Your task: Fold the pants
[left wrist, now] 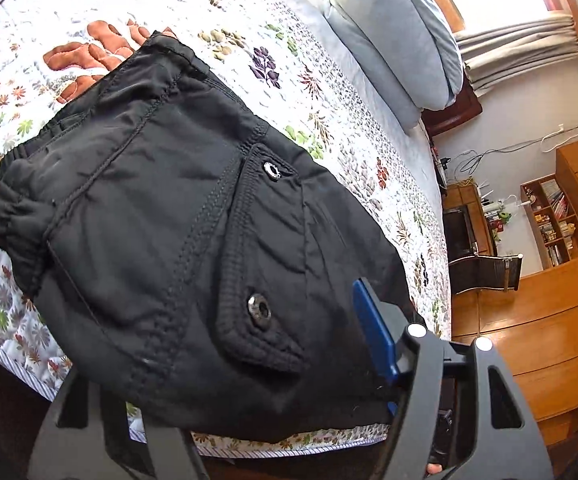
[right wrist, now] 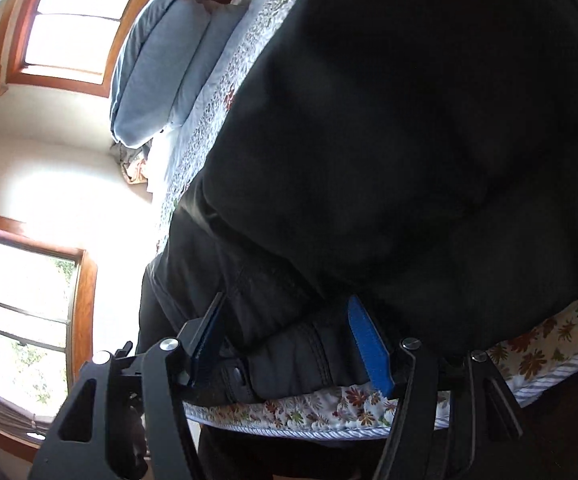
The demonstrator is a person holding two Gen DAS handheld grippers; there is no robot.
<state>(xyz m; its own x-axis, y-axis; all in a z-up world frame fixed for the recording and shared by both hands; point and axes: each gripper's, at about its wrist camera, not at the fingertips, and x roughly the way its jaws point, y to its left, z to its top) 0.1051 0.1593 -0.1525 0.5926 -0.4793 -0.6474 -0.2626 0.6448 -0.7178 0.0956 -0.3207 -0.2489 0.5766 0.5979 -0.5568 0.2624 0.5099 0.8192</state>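
The black pants [left wrist: 161,208] lie folded into a thick bundle on the floral quilt [left wrist: 249,40], with the snap pocket flap [left wrist: 257,312] on top and near the bed's front edge. My left gripper [left wrist: 245,344] straddles the bundle's near corner. Its blue-padded finger [left wrist: 373,332] lies against the cloth's right edge, and the other finger is hidden under the fabric. In the right wrist view the pants [right wrist: 409,140] fill most of the picture. My right gripper [right wrist: 289,300] stands wide at the bed's edge, with a thick fold of the pants between its blue pads [right wrist: 369,344].
Grey-blue pillows [left wrist: 393,32] are stacked at the head of the bed. Beside the bed are a wooden floor [left wrist: 529,340], a chair [left wrist: 485,272] and bookshelves [left wrist: 557,220]. Windows [right wrist: 69,32] light the wall. The quilt's striped hem [right wrist: 329,432] marks the mattress edge right under my grippers.
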